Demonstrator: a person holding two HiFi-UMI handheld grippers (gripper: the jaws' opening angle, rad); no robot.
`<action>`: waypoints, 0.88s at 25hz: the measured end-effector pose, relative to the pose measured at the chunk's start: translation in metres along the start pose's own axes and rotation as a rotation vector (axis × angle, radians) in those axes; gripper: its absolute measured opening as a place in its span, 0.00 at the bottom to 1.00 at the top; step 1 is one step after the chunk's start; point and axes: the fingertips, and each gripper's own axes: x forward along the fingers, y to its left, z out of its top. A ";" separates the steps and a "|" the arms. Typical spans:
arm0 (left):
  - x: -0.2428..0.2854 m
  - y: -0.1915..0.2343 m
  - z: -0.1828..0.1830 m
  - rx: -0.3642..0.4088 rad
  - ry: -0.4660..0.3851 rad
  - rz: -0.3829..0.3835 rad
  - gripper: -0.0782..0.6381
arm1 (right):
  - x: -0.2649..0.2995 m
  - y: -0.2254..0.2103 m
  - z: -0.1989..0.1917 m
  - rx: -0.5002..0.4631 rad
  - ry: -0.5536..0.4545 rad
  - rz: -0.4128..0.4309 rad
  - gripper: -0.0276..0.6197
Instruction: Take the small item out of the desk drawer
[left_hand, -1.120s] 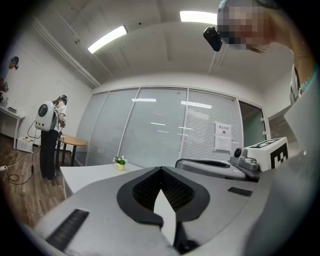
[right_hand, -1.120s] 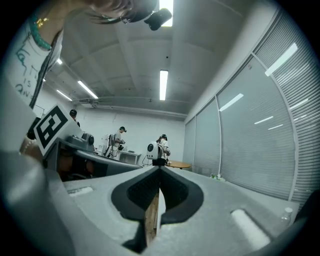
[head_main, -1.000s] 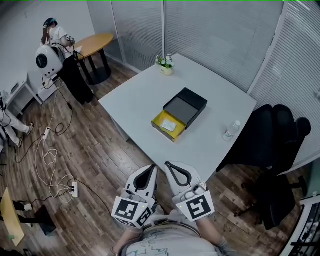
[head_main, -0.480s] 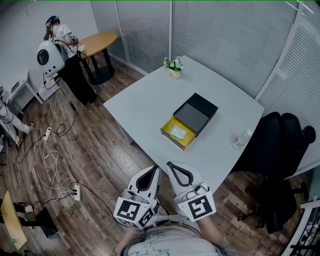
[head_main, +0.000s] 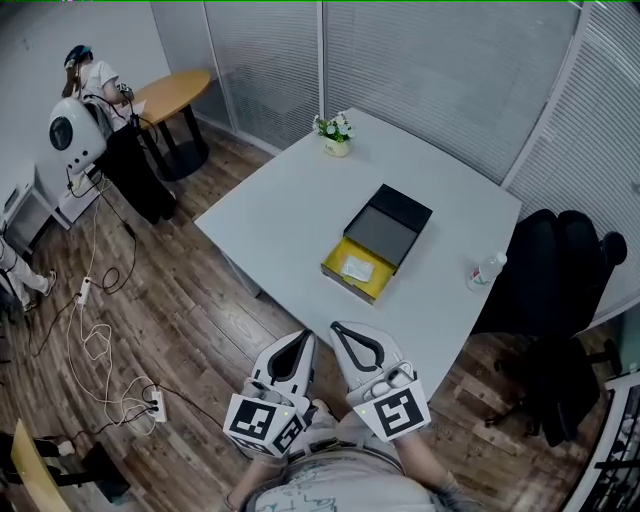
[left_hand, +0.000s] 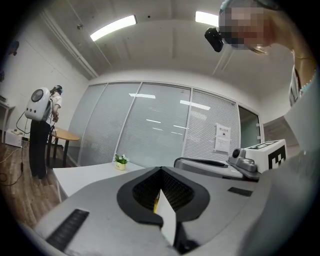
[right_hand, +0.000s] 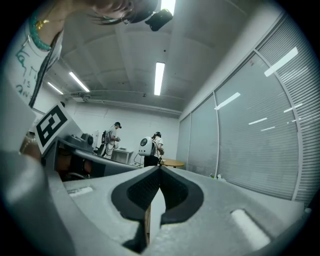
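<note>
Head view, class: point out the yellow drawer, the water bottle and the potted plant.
yellow drawer (head_main: 347, 281), head view, on its front wall.
water bottle (head_main: 487, 271), head view, on the middle of its body.
potted plant (head_main: 336, 146), head view, on the pot.

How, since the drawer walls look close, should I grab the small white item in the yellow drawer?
Probably best from straight above, pinching two opposite edges: the white item lies flat in the open yellow drawer, whose walls block any sideways approach.
</note>
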 end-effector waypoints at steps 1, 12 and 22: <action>0.001 0.003 -0.001 -0.004 0.006 -0.008 0.11 | 0.001 -0.001 -0.003 0.003 0.010 -0.012 0.05; 0.029 0.018 -0.021 -0.049 0.050 -0.059 0.10 | 0.019 -0.027 -0.021 0.009 0.062 -0.058 0.05; 0.073 0.034 -0.006 -0.022 0.059 -0.068 0.11 | 0.057 -0.063 -0.017 0.001 0.053 -0.039 0.05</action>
